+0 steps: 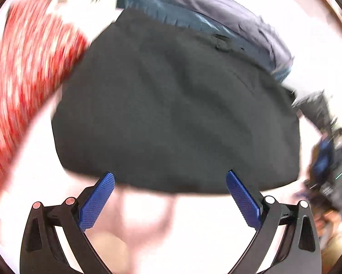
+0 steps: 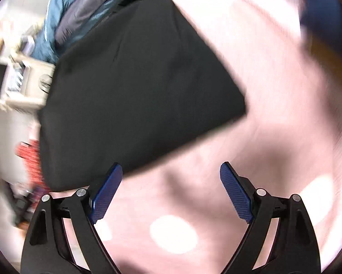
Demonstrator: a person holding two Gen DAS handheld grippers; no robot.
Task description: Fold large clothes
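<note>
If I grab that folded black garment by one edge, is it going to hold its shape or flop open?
The folded black fabric garment would likely flop: its surface shows soft ripples, so it looks limp rather than stiff. It seems to lie in layers, so lifting one edge may unfold it. On the smooth pink bedsheet it would probably slide rather than bunch.

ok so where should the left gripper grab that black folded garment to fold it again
Probably the near edge of the black garment, the hem closest to the open left gripper. It lies flat on the pink sheet as a wide slab with that edge clear, so come in low from the near side, one pad under and one over. The far edge abuts the blue jacket.
</note>
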